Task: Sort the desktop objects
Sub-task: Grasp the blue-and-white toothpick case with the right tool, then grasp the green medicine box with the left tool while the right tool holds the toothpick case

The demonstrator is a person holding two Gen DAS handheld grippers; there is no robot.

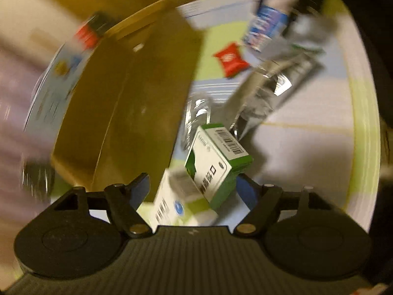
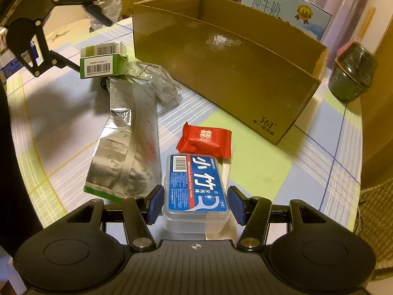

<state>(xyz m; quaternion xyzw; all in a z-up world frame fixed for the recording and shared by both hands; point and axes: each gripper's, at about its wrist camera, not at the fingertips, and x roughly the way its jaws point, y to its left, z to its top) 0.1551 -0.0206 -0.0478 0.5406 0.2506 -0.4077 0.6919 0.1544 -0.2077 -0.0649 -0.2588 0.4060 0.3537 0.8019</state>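
My right gripper (image 2: pixel 196 204) is shut on a clear dental floss pick box (image 2: pixel 196 186) with a blue label, one blue pad against each long side, low over the table. A red sachet (image 2: pixel 206 140) lies just beyond it, and a crumpled silver foil bag (image 2: pixel 127 147) to its left. At the far left my left gripper (image 2: pixel 86 39) stands open; its lower finger is beside a green and white box (image 2: pixel 102 61). In the blurred left wrist view that green box (image 1: pixel 216 167) sits tilted between the jaws of the left gripper (image 1: pixel 194 189), near the right pad. A white box (image 1: pixel 169 204) lies under it.
A large open cardboard box (image 2: pixel 221 78) stands behind the objects on the round checked table (image 2: pixel 319 172). Clear plastic wrap (image 2: pixel 159 81) lies by the green box. A milk carton (image 2: pixel 282 7) is behind the cardboard box and a dark green jar (image 2: pixel 351 73) at its right.
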